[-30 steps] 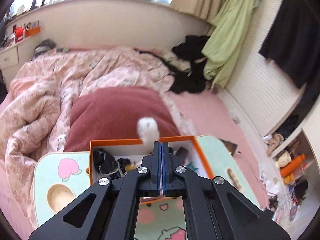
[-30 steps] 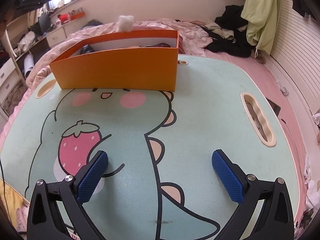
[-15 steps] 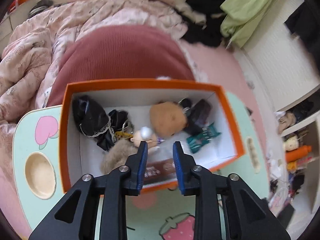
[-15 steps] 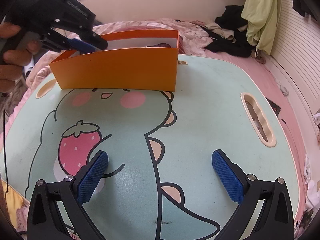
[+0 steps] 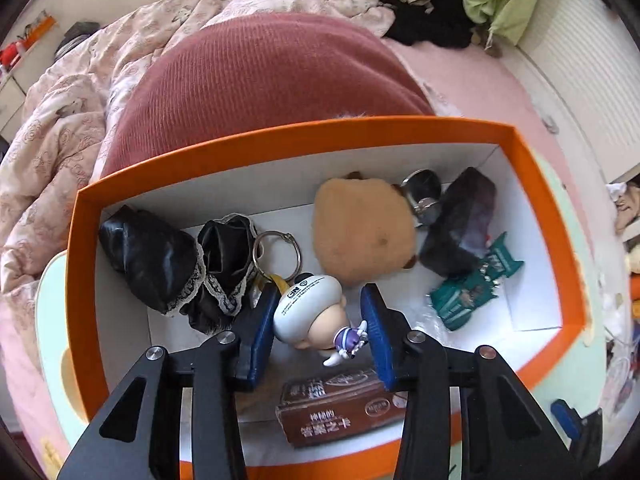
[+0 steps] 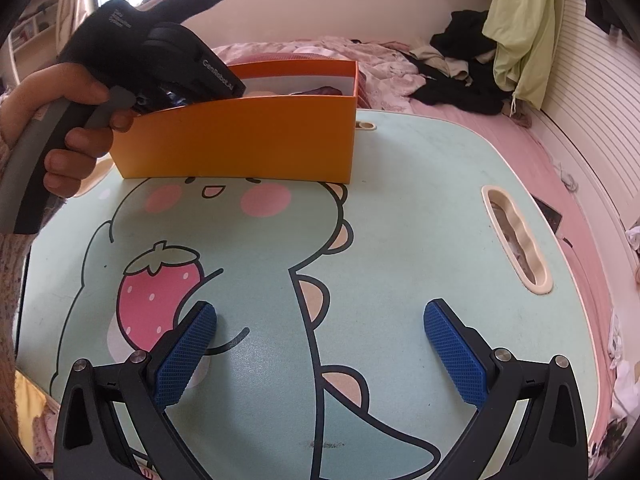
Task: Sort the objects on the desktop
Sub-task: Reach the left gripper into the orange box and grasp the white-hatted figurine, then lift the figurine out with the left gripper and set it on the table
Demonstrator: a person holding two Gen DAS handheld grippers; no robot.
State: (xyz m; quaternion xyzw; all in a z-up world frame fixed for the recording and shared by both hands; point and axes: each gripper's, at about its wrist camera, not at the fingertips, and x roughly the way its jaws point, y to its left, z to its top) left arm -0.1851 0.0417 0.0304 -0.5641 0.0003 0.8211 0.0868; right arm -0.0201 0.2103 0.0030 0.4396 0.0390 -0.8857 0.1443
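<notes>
L tongs (image 5: 318,326) inside orange cardboard box (image 5: 536,184), jaws opening, small white-capped toy figure (image 5: 310,314) between pads, lying in box w/ other bits. Drop step. R tongs (image 6: 320,352) wide, empty over counter (image 6: 420,208). Next: lift L clear, no snag.

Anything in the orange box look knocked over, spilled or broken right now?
Nothing looks spilled or broken. The orange box holds a loose jumble. The little figurine lies on its side between the opening jaws of the left gripper, with a visible gap at the right pad, apparently just released.
</notes>
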